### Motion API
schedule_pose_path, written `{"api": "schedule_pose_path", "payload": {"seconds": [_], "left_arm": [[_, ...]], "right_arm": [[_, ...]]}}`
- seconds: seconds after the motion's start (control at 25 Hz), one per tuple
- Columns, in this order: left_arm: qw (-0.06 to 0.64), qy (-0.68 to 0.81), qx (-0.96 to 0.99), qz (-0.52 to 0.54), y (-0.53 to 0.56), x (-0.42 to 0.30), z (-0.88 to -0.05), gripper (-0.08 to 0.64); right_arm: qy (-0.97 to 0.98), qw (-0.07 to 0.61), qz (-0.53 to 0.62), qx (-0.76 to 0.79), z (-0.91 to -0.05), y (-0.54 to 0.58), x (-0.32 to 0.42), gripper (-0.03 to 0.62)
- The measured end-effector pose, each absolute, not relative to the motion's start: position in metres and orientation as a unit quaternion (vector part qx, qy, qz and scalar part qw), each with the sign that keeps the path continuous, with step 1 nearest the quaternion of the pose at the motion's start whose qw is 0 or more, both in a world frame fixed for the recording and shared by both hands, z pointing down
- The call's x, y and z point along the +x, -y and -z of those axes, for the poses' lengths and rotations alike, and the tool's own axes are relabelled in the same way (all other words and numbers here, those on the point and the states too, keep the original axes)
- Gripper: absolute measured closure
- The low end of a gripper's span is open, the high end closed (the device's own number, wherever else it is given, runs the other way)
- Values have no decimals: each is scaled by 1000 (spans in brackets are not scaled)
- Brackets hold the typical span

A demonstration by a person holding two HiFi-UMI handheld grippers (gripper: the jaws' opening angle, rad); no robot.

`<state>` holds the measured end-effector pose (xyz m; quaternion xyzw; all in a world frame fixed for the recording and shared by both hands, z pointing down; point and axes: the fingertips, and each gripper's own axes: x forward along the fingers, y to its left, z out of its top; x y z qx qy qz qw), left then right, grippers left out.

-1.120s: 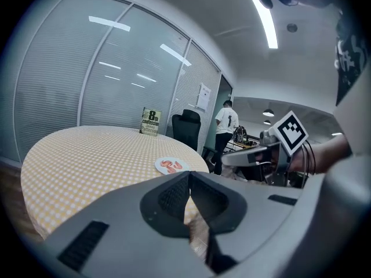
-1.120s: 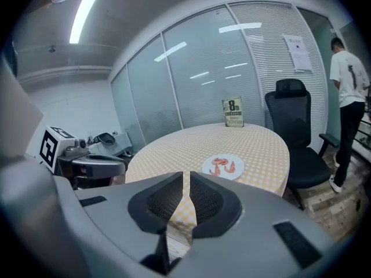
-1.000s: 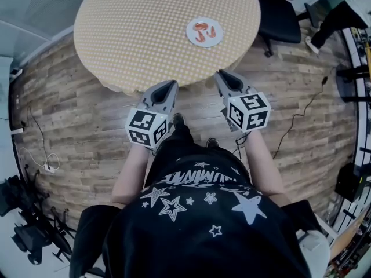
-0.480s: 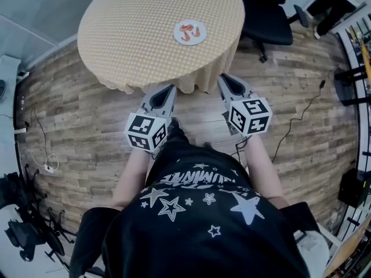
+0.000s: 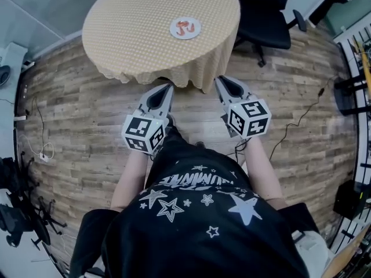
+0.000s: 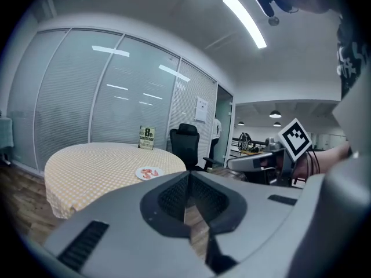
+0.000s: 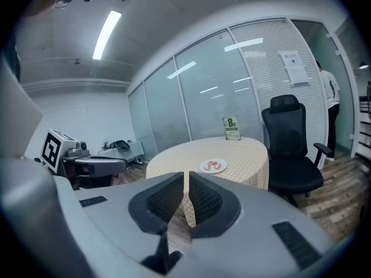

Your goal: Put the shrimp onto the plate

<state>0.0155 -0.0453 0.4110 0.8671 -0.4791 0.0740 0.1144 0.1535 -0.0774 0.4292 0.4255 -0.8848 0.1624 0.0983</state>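
The person stands on the wooden floor, well apart from the round worktop that lies at the far side under a yellow checked cloth. The white plate rests on the right half of this worktop, and the orange shrimp lie on it already, close together in the middle.

The left hand-held gripper is held in front of the body and points toward the near edge of the worktop. Its jaws are together, with only a thin slit between them, and they hold nothing. The right hand-held gripper is beside it, a little to the right, also pointing far. Its jaws are closed too, and nothing is between them.

A black office chair stands just right of the worktop. A small standing card with a number is on the far part of the cloth, behind the plate.
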Motion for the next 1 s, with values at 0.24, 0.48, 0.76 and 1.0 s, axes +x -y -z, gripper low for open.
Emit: {"api": "schedule_pose_path", "payload": {"seconds": [0.24, 0.48, 0.76, 1.0], "left_arm": [[117, 503, 854, -70, 18, 20, -409, 552], [118, 495, 858, -71, 13, 32, -409, 552], [117, 475, 870, -66, -4, 42, -406, 552], [116, 473, 871, -69, -38, 12, -403, 552]], "right_arm": [[890, 105, -168, 410, -434, 57, 166, 549], [886, 106, -183, 413, -442, 47, 175, 549], [876, 117, -204, 422, -459, 30, 169, 549], [876, 116, -200, 424, -453, 6, 139, 549]]}}
